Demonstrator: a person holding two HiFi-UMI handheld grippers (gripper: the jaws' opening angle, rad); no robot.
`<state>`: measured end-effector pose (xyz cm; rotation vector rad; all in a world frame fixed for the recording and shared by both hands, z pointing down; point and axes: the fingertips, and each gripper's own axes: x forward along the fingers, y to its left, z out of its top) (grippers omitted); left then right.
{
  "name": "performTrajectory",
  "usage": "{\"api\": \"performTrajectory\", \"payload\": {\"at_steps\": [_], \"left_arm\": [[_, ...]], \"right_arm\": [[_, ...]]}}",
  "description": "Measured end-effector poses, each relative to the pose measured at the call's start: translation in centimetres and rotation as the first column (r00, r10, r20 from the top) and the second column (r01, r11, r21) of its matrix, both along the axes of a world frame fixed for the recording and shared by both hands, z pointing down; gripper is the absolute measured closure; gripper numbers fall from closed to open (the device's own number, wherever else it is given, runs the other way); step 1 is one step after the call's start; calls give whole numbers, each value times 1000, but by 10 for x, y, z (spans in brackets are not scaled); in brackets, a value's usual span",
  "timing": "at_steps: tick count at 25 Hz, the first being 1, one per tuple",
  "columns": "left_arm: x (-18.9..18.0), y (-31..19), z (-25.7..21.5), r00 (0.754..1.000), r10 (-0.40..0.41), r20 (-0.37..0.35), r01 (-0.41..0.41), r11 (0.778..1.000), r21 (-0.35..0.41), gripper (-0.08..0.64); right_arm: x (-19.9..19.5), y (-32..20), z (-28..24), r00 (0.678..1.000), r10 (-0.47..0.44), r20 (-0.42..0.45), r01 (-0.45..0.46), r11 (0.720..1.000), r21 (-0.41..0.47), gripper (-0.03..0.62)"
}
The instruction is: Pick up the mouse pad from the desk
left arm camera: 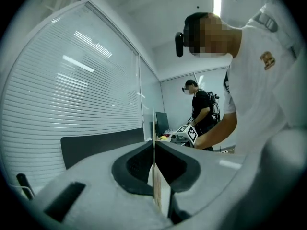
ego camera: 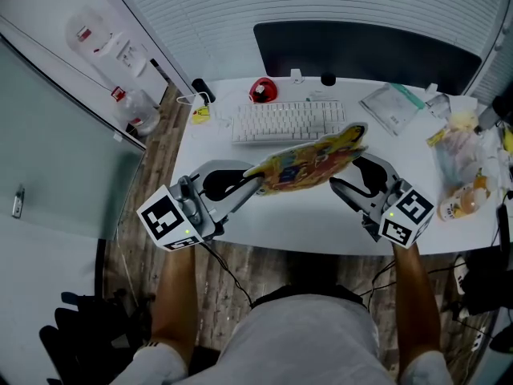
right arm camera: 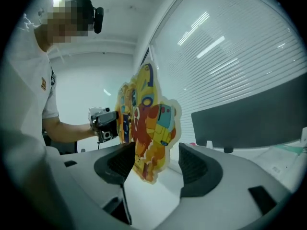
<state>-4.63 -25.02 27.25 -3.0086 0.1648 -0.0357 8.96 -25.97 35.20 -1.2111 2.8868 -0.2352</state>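
A colourful yellow mouse pad (ego camera: 309,159) hangs in the air above the white desk (ego camera: 304,223), in front of the keyboard. My left gripper (ego camera: 252,175) is shut on its left end; in the left gripper view the mouse pad (left arm camera: 154,176) shows edge-on, pinched between the jaws of the left gripper (left arm camera: 154,150). My right gripper (ego camera: 349,173) stands open at the pad's right end. In the right gripper view the mouse pad (right arm camera: 146,123) hangs between the wide jaws of the right gripper (right arm camera: 156,164), with a gap on the right side.
A white keyboard (ego camera: 288,121) lies behind the pad, a red object (ego camera: 262,91) at its far left, and a dark monitor (ego camera: 365,54) at the desk's back. Plastic bags (ego camera: 465,167) crowd the right end. Another person (left arm camera: 201,109) stands across the room.
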Motion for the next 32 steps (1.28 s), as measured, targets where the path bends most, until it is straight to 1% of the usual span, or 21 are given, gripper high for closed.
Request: {"api": "performTrajectory", "payload": {"at_steps": [3, 6, 10, 14, 19, 22, 27, 32], "left_arm": [[0, 4, -2, 1000, 7, -24, -8, 1000, -21, 537], [1, 4, -1, 1000, -8, -30, 7, 999, -35, 537], [1, -5, 3, 995, -87, -39, 84, 994, -71, 537], [2, -12, 8, 981, -185, -52, 179, 979, -101, 537], [5, -17, 9, 946, -316, -73, 309, 947, -92, 537], [8, -16, 6, 923, -372, -93, 365, 927, -86, 537], [10, -12, 4, 901, -414, -126, 402, 909, -110, 537], [10, -9, 1, 893, -428, -138, 416, 903, -110, 537]], "right_arm": [[-1, 0, -8, 999, -14, 49, 13, 1000, 7, 347], [-3, 6, -16, 994, -47, 96, 45, 999, 23, 352], [0, 10, -22, 996, -19, 92, 14, 998, 53, 480], [1, 14, -28, 998, 18, 56, -22, 997, 77, 535], [3, 19, -37, 998, 63, 9, -64, 993, 99, 552], [4, 24, -44, 996, 85, -4, -84, 990, 113, 558], [6, 29, -53, 993, 116, -14, -113, 985, 128, 568], [6, 31, -57, 991, 130, -27, -125, 982, 141, 572]]}}
